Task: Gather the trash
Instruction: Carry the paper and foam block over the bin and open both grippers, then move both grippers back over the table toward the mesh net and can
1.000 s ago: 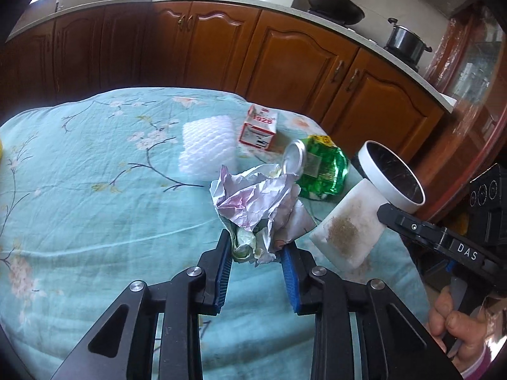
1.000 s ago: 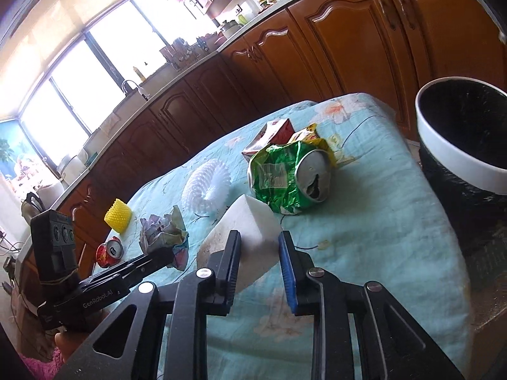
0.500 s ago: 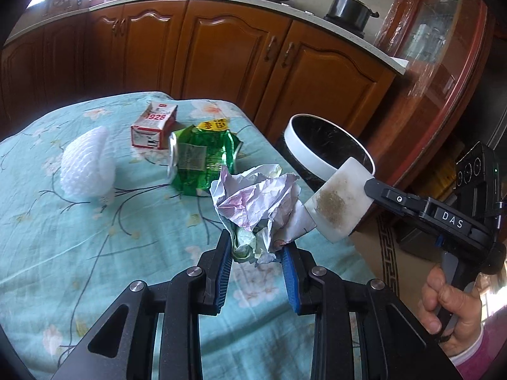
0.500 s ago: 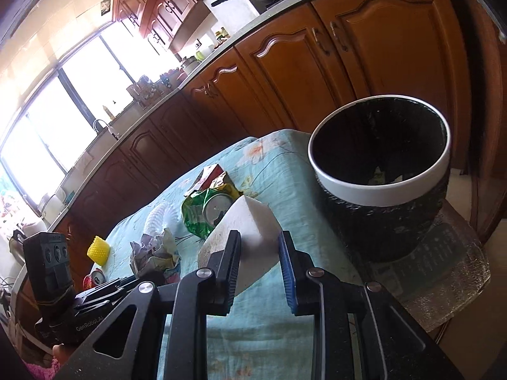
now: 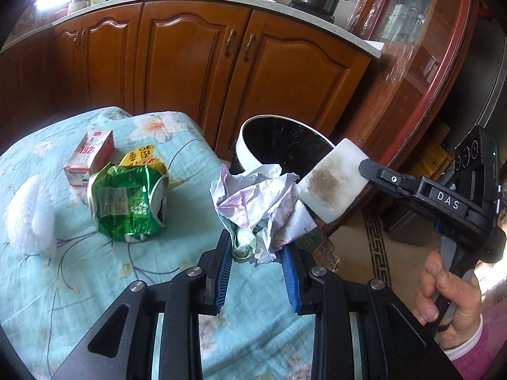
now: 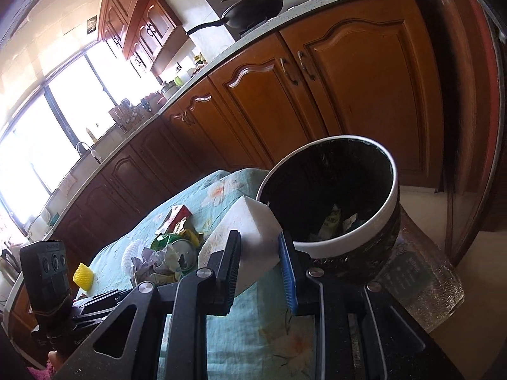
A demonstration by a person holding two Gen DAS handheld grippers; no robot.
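Note:
My left gripper point(image 5: 256, 250) is shut on a crumpled paper wad point(image 5: 259, 202) and holds it above the table's right edge, close to the white-rimmed black trash bin point(image 5: 250, 126). My right gripper point(image 6: 259, 253) is shut on a dirty white sponge block point(image 6: 247, 224) beside the bin's rim point(image 6: 393, 190); the sponge also shows in the left wrist view point(image 5: 332, 183). The bin holds some trash at its bottom point(image 6: 336, 221).
On the flowered teal tablecloth point(image 5: 63, 278) lie a crushed green can point(image 5: 126, 202), a red and white carton point(image 5: 88, 158), a yellow wrapper point(image 5: 139, 158) and a white foam net point(image 5: 28, 212). A yellow foam net point(image 6: 83, 276) lies farther back. Wooden cabinets point(image 5: 190, 63) stand behind.
Both grippers have swung right toward the bin with their loads still held. The bin now looms larger and its inside shows in the right wrist view.

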